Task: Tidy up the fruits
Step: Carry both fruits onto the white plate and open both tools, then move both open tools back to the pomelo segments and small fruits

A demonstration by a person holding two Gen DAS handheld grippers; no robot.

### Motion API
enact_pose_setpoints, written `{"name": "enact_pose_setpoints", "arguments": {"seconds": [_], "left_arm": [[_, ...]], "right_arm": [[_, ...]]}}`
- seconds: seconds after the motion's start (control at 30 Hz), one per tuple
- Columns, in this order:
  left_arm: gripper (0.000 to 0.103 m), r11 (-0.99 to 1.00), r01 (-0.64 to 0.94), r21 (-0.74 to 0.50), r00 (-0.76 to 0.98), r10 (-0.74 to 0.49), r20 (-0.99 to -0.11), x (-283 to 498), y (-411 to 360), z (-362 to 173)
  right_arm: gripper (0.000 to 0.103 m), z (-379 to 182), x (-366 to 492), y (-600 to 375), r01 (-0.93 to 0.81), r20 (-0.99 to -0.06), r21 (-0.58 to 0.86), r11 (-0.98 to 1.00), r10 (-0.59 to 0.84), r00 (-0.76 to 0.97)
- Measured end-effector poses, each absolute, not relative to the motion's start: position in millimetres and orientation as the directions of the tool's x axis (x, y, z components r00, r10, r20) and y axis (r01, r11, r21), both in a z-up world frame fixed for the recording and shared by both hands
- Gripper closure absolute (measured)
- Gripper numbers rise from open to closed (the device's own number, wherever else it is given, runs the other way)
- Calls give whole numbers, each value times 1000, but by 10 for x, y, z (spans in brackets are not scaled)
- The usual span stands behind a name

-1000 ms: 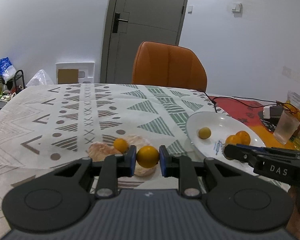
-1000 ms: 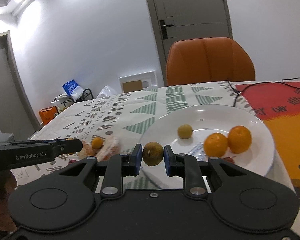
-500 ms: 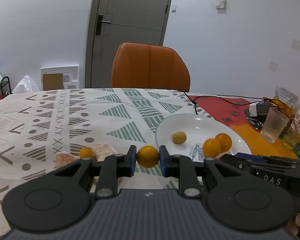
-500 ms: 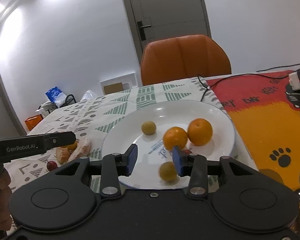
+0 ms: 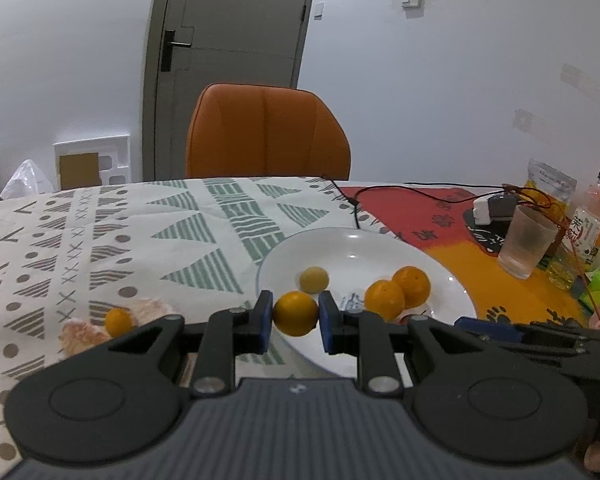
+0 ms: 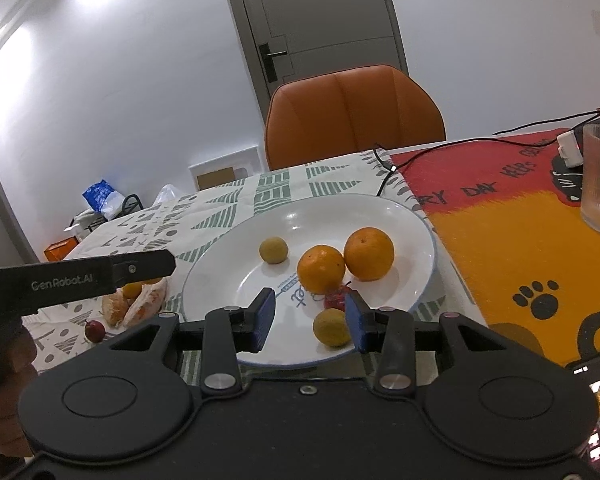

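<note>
— Where am I working?
— A home dining room, I'd say. Upper centre of my left view: a grey interior door (image 5: pixel 228 68) and an orange padded chair (image 5: pixel 266 132) pushed up to the worktop (image 5: pixel 100 232).
— What else?
— A patterned tablecloth (image 5: pixel 172 220), a white plate (image 6: pixel 400 220) of fruit, a ribbed drinking glass (image 5: pixel 526 244) and a drink bottle (image 5: pixel 592 216) at right.

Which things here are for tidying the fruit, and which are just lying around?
For the job: plate, two oranges, orange held by the left gripper, open right gripper, fruit still on the cloth.
Just lying around: cup, bottle, cable, chair.
</note>
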State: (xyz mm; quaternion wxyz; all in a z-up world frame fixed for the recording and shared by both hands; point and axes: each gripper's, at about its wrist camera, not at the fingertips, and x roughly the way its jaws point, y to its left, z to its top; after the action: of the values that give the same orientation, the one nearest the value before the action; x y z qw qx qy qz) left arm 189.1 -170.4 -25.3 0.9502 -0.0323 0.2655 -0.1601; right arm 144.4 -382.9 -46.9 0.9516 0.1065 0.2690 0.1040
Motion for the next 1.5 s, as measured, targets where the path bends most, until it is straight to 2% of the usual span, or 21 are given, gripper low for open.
{"name": "enact_pose_setpoints", "arguments": {"seconds": [0.23, 0.37, 0.7, 0.83, 1.0, 1.13, 1.2, 1.27, 1.37, 1.5], "left_arm": [[80, 940, 311, -139, 811, -339, -478, 1937, -1837, -176], [75, 947, 298, -120, 818, -319, -479, 1920, -1844, -162], [49, 969, 217, -122, 820, -248, -516, 1829, -1496, -209], [45, 975, 184, -121, 825, -220, -520, 1780, -1335, -214], [33, 983, 143, -114, 840, -181, -511, 1714, -1127, -198], [31, 989, 99, -109, 850, -142, -508, 1683, -954, -186], [30, 991, 81, -110, 851, -127, -510, 1675, -881, -192], [29, 992, 65, -110, 851, -113, -512, 1665, -815, -202], [23, 993, 36, -113, 851, -90, -517, 1645, -710, -219], [19, 993, -4, -122, 853, -60, -518, 1619, -569, -241]], "right_arm": [[61, -460, 1450, -3831, -143, -485, 264, 954, 260, 835], [58, -462, 1442, -3826, -149, -483, 264, 953, 265, 835], [57, -466, 1454, -3716, -167, -481, 273, 947, 284, 830], [56, -454, 1470, -3654, -179, -478, 277, 944, 297, 826], [51, -435, 1473, -3543, -200, -474, 270, 942, 311, 824], [51, -432, 1490, -3455, -217, -476, 269, 938, 326, 817], [48, -428, 1501, -3405, -227, -476, 269, 936, 334, 814], [40, -414, 1509, -3360, -238, -473, 264, 935, 341, 813], [34, -403, 1501, -3287, -257, -464, 254, 932, 350, 814], [30, -389, 1511, -3216, -267, -457, 249, 931, 356, 815]]}}
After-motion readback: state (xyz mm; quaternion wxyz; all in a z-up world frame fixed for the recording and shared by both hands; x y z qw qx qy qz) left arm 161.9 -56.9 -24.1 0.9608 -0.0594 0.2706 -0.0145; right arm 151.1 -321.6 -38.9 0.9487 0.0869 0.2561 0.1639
